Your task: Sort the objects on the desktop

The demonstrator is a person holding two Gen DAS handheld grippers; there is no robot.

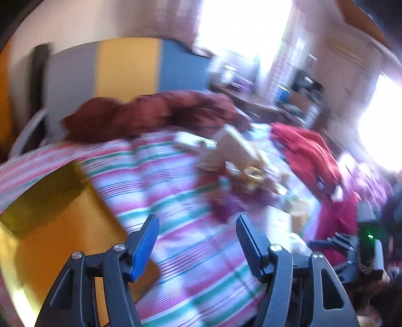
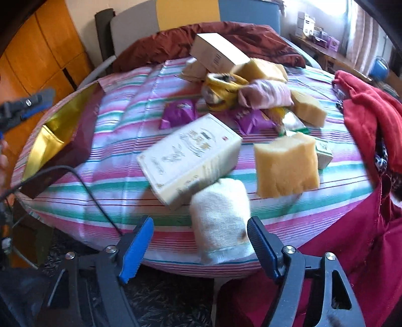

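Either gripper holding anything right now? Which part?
Nothing held. Left gripper is open and empty; right gripper is open, its fingers either side of the white towel roll without clamping it.

The left wrist view looks forward, low and close over the pink-, white- and green-striped tablecloth (image 1: 181, 251), badly blurred. The right wrist view faces the same cloth (image 2: 120, 140) from just off its near edge. Both share the grey, yellow and blue panel (image 1: 130, 65) (image 2: 186, 12) along the upper frame.
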